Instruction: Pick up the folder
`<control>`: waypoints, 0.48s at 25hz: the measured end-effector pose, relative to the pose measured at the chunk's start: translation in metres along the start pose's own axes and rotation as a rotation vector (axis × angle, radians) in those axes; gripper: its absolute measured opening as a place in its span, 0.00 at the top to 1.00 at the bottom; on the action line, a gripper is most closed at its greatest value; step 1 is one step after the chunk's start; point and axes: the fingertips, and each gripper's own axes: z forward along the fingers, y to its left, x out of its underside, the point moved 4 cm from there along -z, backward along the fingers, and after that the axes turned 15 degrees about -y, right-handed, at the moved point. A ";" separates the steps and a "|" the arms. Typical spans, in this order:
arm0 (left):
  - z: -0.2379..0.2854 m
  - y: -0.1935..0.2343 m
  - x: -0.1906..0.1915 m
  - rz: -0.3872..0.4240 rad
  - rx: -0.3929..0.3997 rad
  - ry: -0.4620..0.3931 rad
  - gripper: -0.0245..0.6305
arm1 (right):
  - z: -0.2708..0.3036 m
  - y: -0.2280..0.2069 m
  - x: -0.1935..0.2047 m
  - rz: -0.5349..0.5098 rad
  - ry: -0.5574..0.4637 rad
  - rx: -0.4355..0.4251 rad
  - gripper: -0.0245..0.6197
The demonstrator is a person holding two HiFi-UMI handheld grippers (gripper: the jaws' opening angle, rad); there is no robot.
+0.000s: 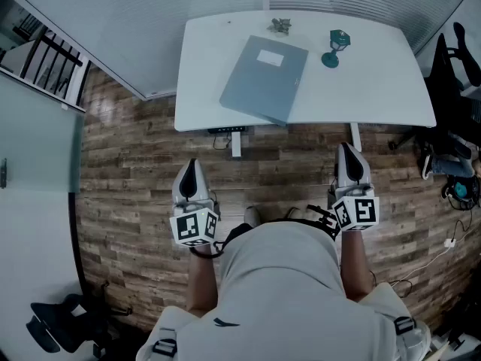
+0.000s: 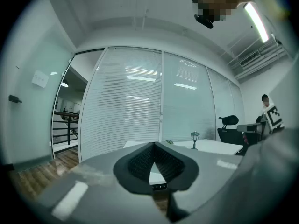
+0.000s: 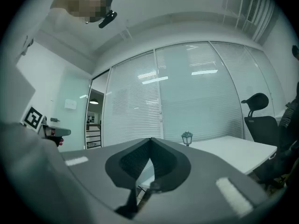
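Note:
A grey-blue folder (image 1: 265, 78) with a white label lies flat on the white table (image 1: 376, 89), one corner jutting over the near edge. My left gripper (image 1: 191, 173) and right gripper (image 1: 349, 157) hang level over the wooden floor, well short of the table. Both are shut with nothing between their jaws. In the left gripper view the left gripper (image 2: 154, 146) points at the table's edge (image 2: 205, 145). The right gripper (image 3: 150, 143) faces the same table (image 3: 233, 150) from its own side.
A small green lantern (image 1: 334, 47) and a little metal object (image 1: 280, 26) stand at the table's far side. Black office chairs (image 1: 451, 74) crowd the right, a black railing (image 1: 45, 62) the far left. Frosted glass walls with blinds (image 2: 140, 106) run behind the table.

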 end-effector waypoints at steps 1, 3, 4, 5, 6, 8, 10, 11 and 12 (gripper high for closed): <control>0.000 0.000 0.000 -0.001 0.001 0.002 0.95 | 0.000 -0.001 0.000 -0.002 0.005 0.001 0.96; 0.001 -0.001 0.001 -0.002 0.001 0.005 0.95 | 0.001 -0.002 0.001 0.001 0.009 0.005 0.96; 0.001 -0.002 0.002 -0.002 0.000 0.006 0.95 | 0.001 -0.004 0.001 0.008 0.006 0.009 0.96; 0.001 -0.002 0.002 -0.001 0.000 0.007 0.95 | 0.001 -0.006 0.002 0.017 0.003 0.014 0.96; 0.001 -0.002 0.003 0.001 0.000 0.007 0.95 | 0.001 -0.007 0.002 0.024 -0.002 0.019 0.96; 0.001 -0.003 0.004 0.003 0.000 0.008 0.95 | 0.001 -0.008 0.002 0.029 -0.010 0.019 0.96; 0.002 -0.003 0.004 0.004 0.000 0.009 0.95 | 0.002 -0.007 0.002 0.028 -0.008 0.009 0.96; 0.002 -0.003 0.005 0.005 0.000 0.009 0.95 | 0.003 -0.006 0.002 0.025 -0.004 0.004 0.96; 0.003 -0.003 0.005 0.005 0.000 0.010 0.95 | 0.004 -0.006 0.003 0.021 0.000 0.000 0.96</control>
